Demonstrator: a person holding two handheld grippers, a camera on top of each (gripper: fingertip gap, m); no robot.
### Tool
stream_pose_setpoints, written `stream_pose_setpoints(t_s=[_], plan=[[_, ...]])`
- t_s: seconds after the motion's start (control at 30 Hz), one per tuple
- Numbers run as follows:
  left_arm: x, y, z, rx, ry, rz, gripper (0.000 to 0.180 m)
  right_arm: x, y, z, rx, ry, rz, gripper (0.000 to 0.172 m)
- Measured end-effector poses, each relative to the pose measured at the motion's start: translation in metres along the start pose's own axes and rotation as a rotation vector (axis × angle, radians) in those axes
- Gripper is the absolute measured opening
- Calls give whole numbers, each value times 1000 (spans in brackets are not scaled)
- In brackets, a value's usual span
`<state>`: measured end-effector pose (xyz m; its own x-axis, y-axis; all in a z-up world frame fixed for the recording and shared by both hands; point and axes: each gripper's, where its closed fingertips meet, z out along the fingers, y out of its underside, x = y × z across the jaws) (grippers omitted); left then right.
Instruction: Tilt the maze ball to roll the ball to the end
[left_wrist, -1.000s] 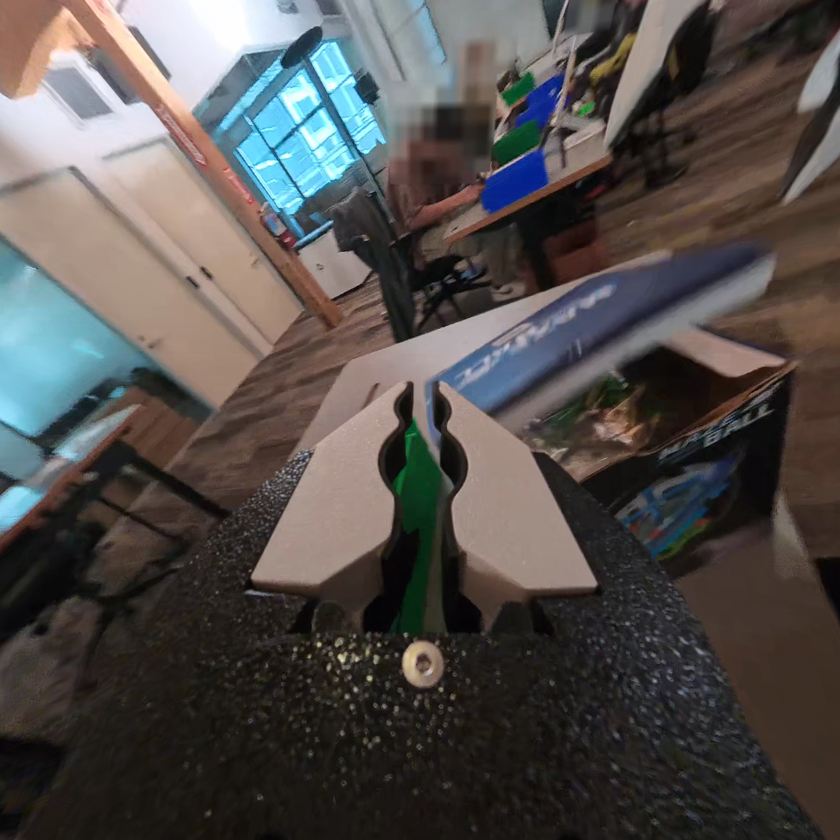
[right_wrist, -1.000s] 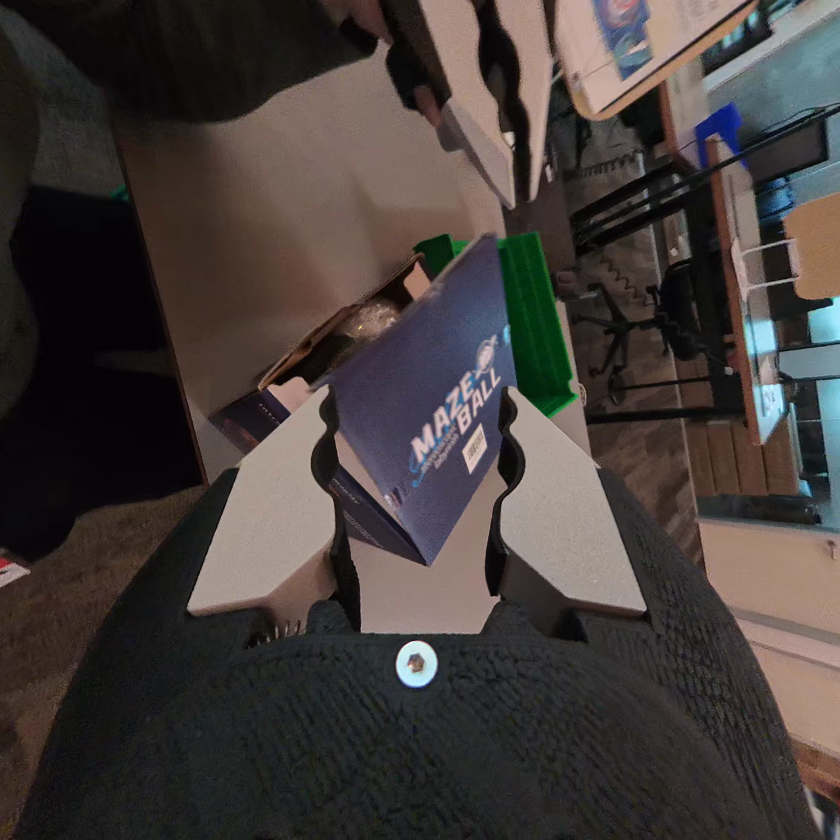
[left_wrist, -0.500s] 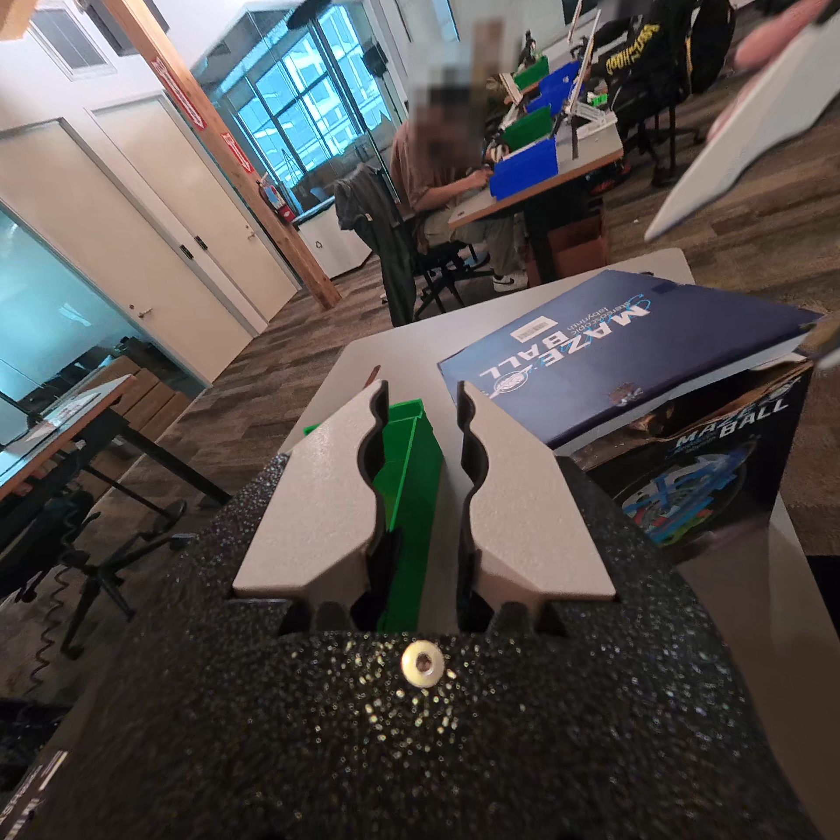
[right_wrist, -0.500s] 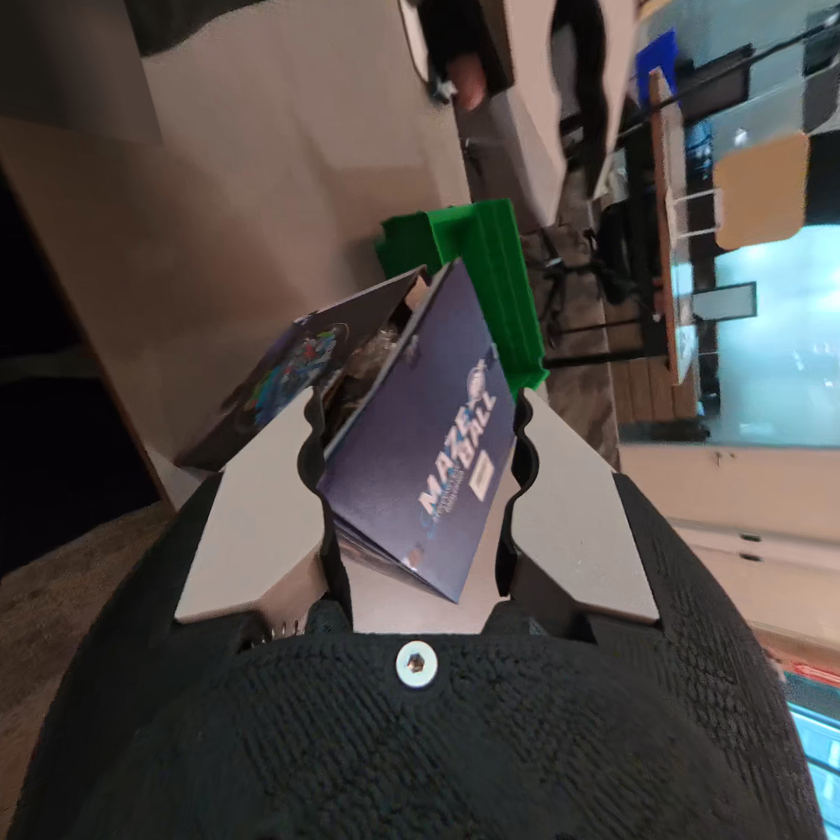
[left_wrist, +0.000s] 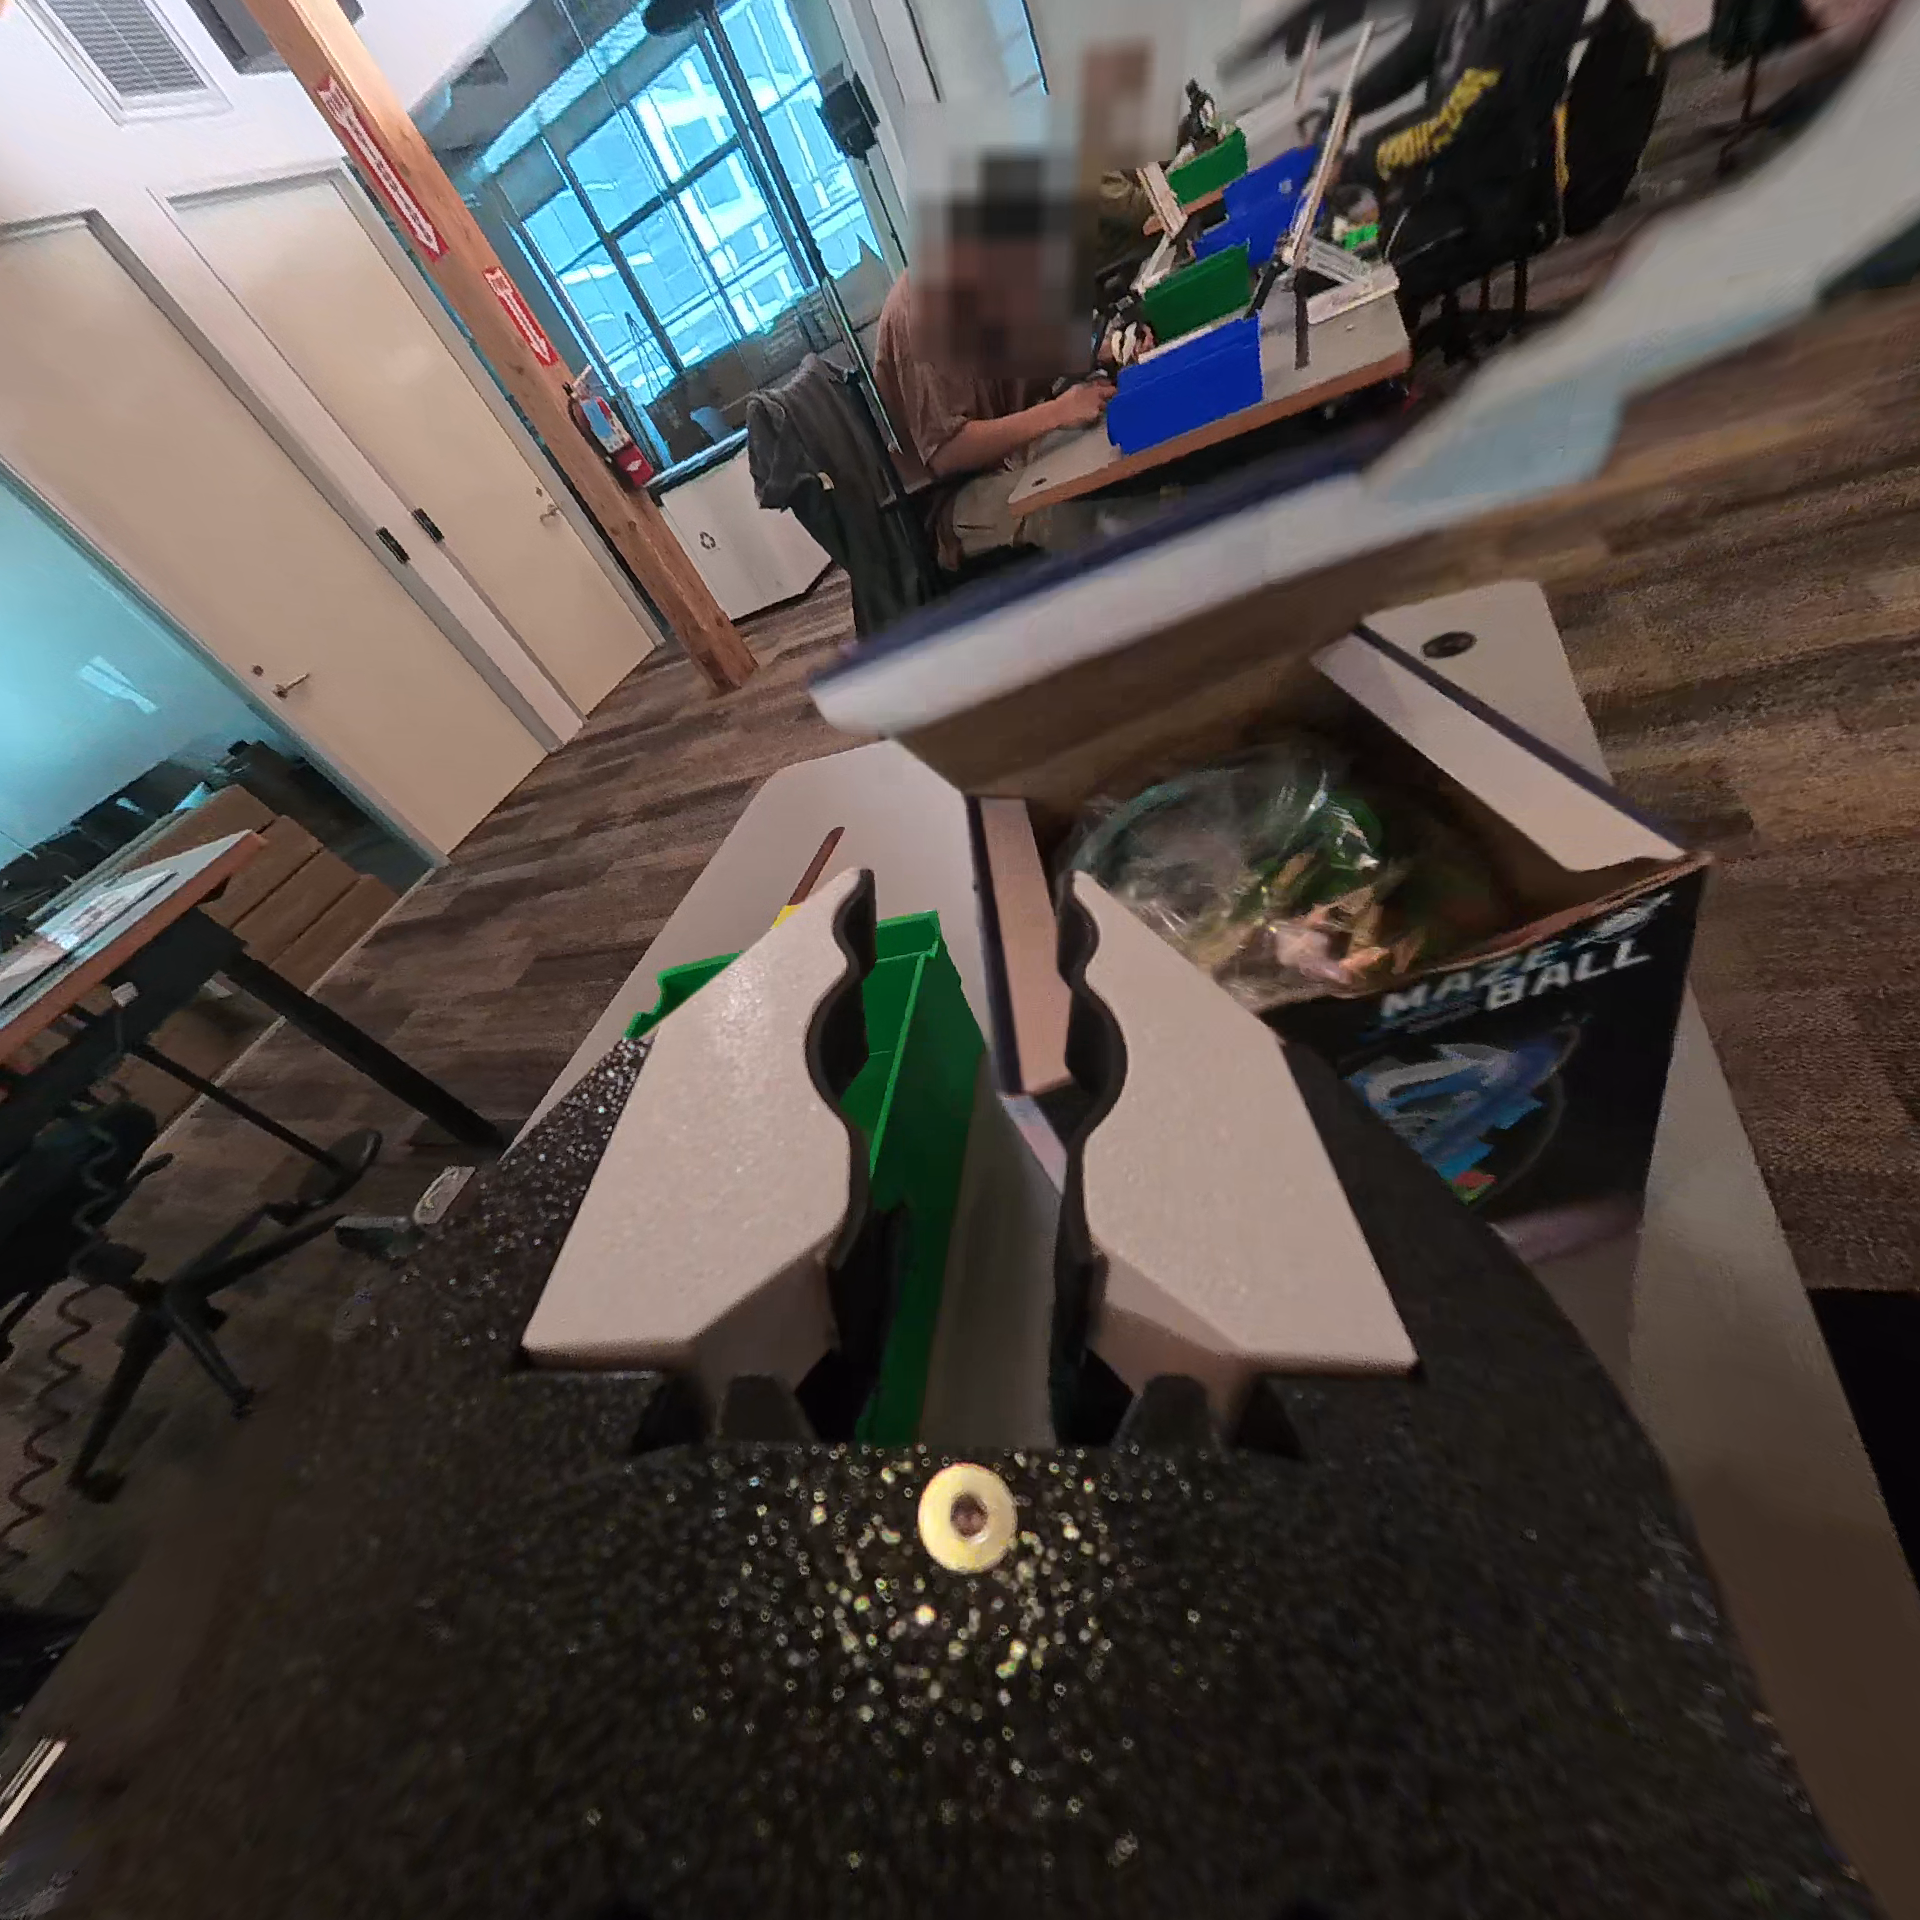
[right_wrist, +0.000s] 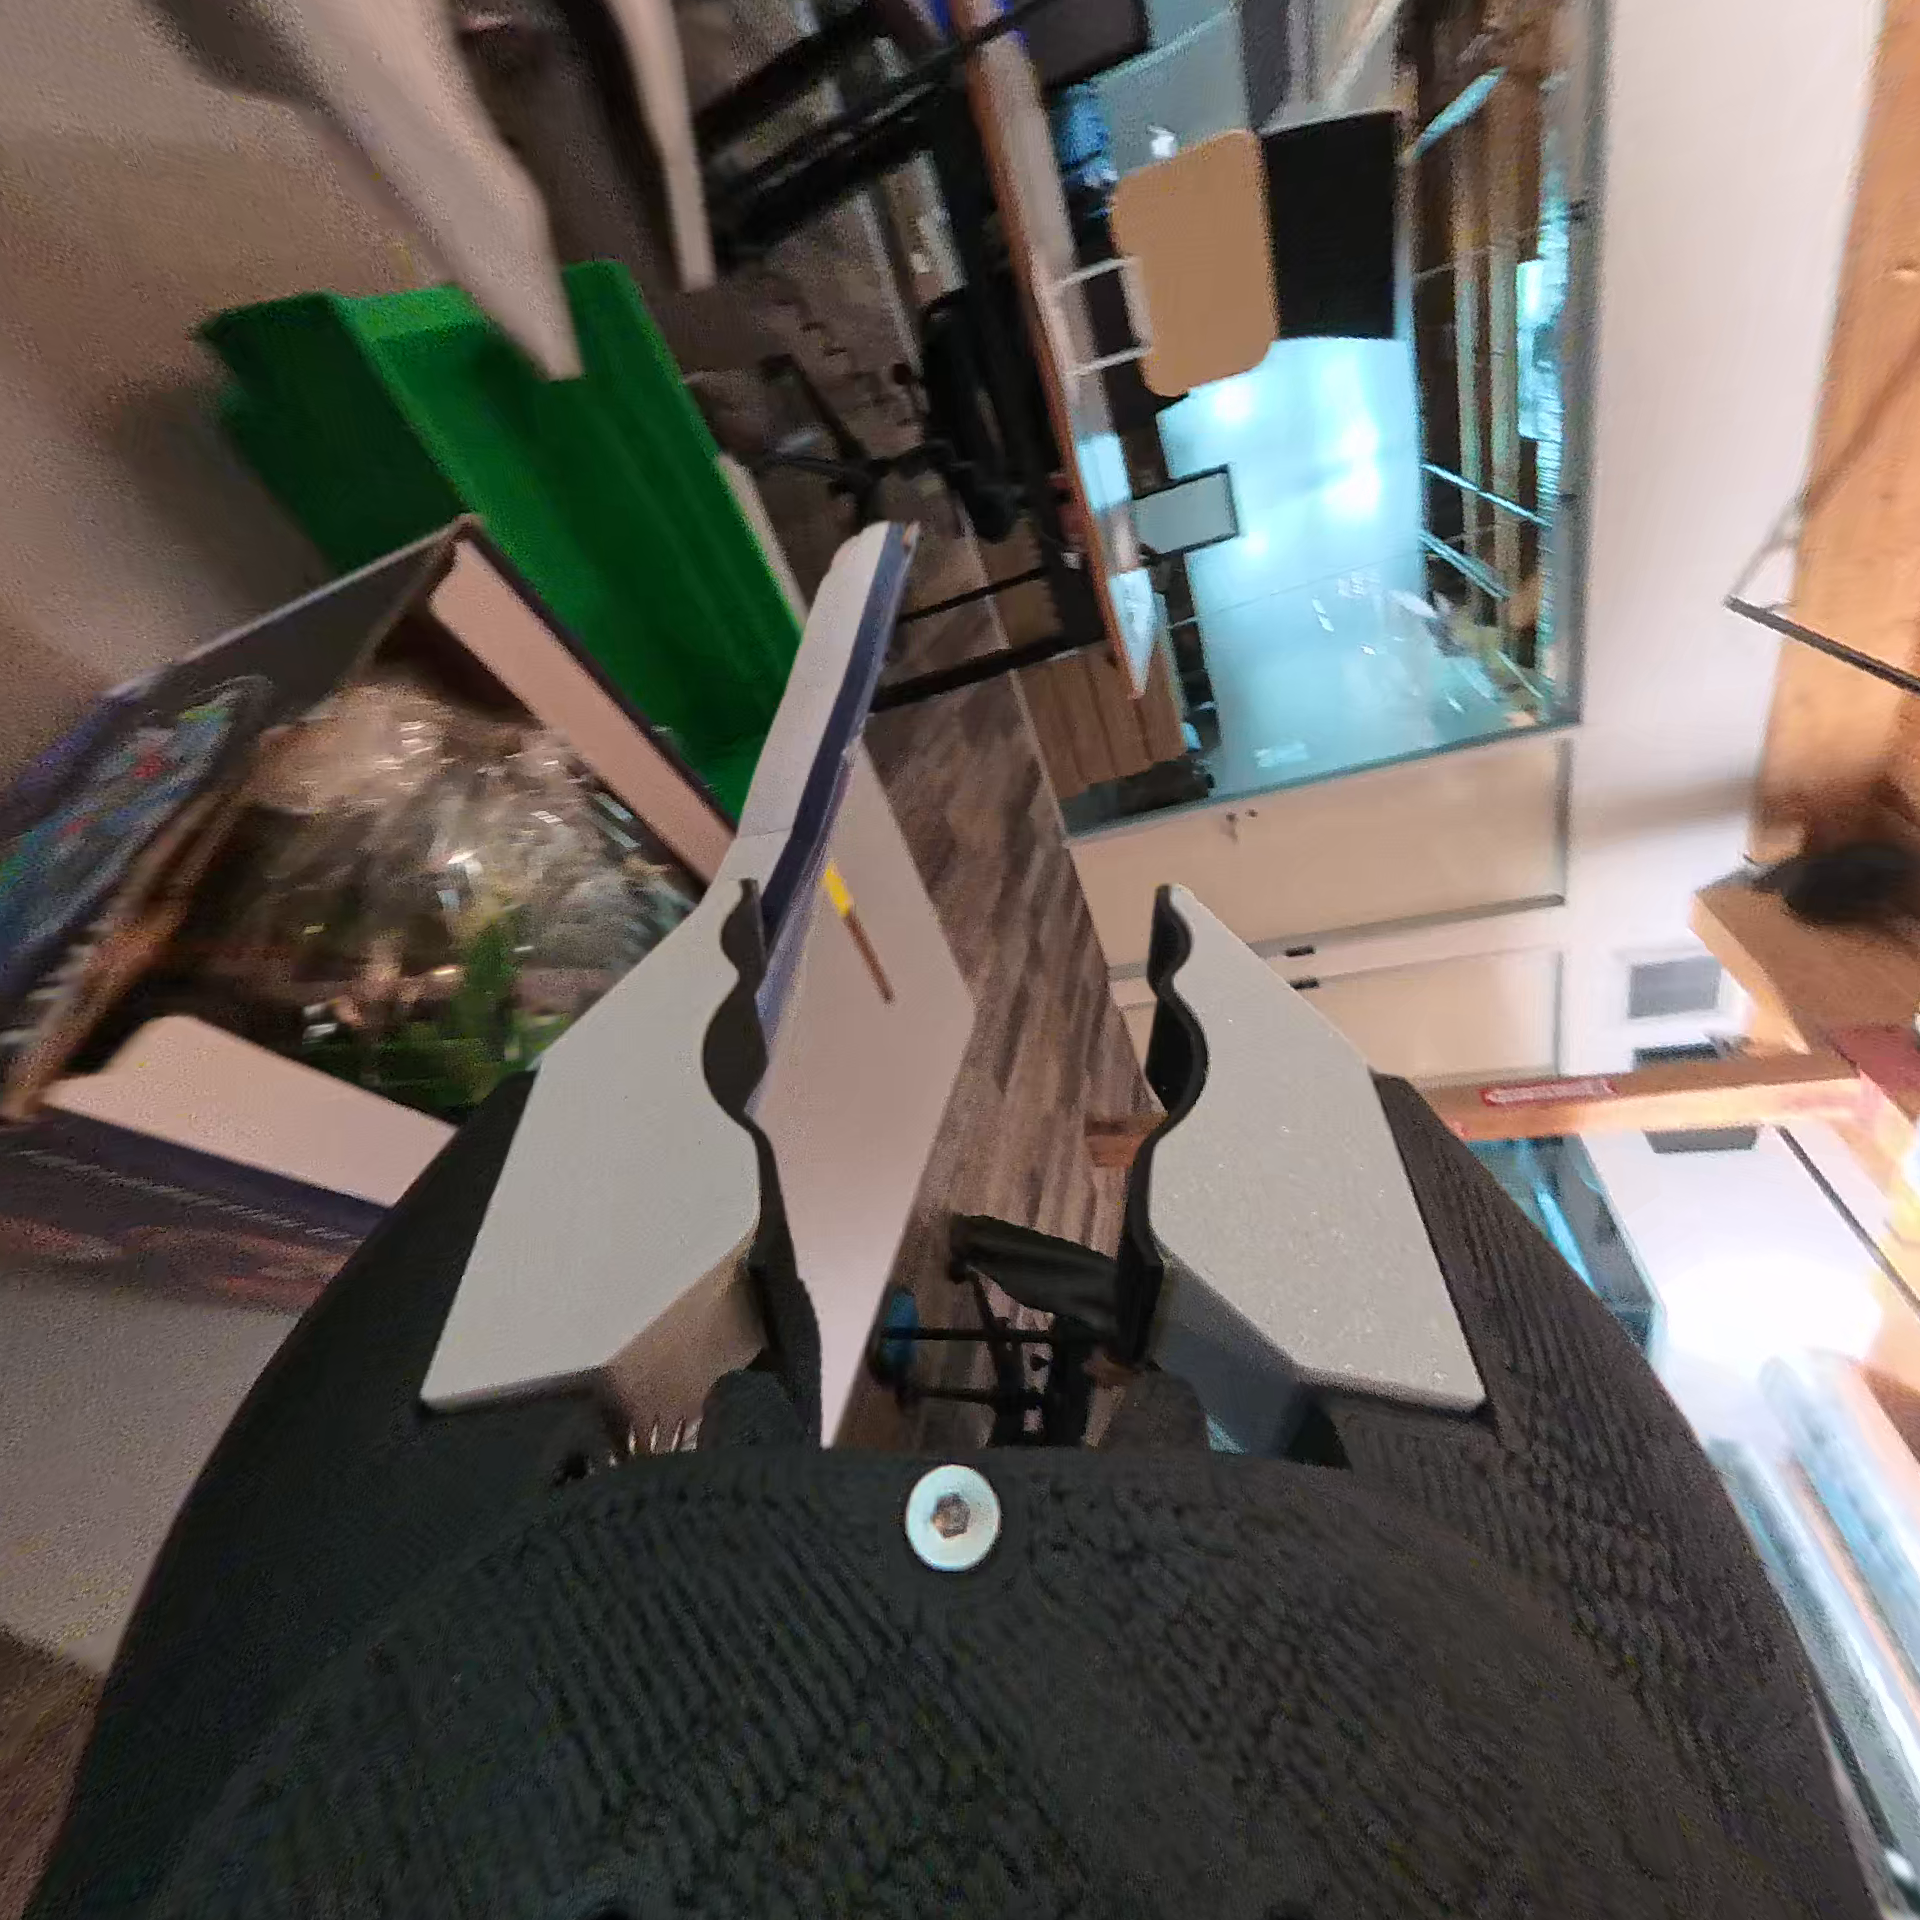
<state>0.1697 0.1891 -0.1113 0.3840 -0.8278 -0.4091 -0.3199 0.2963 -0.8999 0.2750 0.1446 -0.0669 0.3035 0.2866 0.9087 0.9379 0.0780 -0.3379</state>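
The maze ball (left_wrist: 1278, 873), a clear sphere with a coloured track inside, sits in its open dark-blue box (left_wrist: 1507, 1060) on the table. The box lid (left_wrist: 1143, 613) is lifted and blurred. My left gripper (left_wrist: 968, 894) is open beside the box, and a brown side flap (left_wrist: 1023, 966) stands between its fingers, close to the right one. In the right wrist view the ball (right_wrist: 416, 831) lies to the left. My right gripper (right_wrist: 956, 904) is wide open, and the lid (right_wrist: 831, 707) runs edge-on along its left finger (right_wrist: 665, 1091).
A green bin (left_wrist: 914, 1091) lies on the pale table (left_wrist: 831, 831) left of the box; it also shows in the right wrist view (right_wrist: 540, 468). A brown stick with a yellow end (right_wrist: 862, 945) lies on the table. A person sits at a far desk (left_wrist: 1195, 457).
My left gripper was nearly shut at the lid's edge and has opened. The lid dropped flat, then swung up again. My right gripper moved so the lid now lies edge-on along its left finger.
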Motion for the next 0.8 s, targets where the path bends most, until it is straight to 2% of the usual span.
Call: stream_pose_setpoints(t_s=[0.03,0.07,0.1,0.17,0.23,0.3,0.4,0.5,0.57,0.63,0.7,0.8], plan=[[2,2,5,-14,0,11,33,15,4,2,1,43,13,67],[5,5,10,-28,-1,19,33,33,9,3,-6,110,12,48],[7,8,16,-41,-3,28,33,53,20,3,-39,197,-20,38],[12,12,28,-59,-3,45,34,84,52,8,-162,339,-128,32],[16,18,40,-77,-12,63,36,82,84,26,-232,279,-124,31],[11,27,53,-117,-75,112,38,71,110,44,-237,181,-16,32],[7,39,66,-195,-136,215,46,70,133,50,-207,163,77,34],[15,36,64,-186,-107,245,44,46,116,39,-13,21,152,45],[13,29,49,-168,-117,277,48,0,85,18,199,-223,133,59],[11,18,32,-121,-121,257,49,-41,59,-8,367,-379,92,60],[12,6,17,-69,-123,227,51,-71,44,-17,435,-417,34,62],[12,-3,2,-49,-161,206,50,-100,40,-6,427,-378,-97,63]])
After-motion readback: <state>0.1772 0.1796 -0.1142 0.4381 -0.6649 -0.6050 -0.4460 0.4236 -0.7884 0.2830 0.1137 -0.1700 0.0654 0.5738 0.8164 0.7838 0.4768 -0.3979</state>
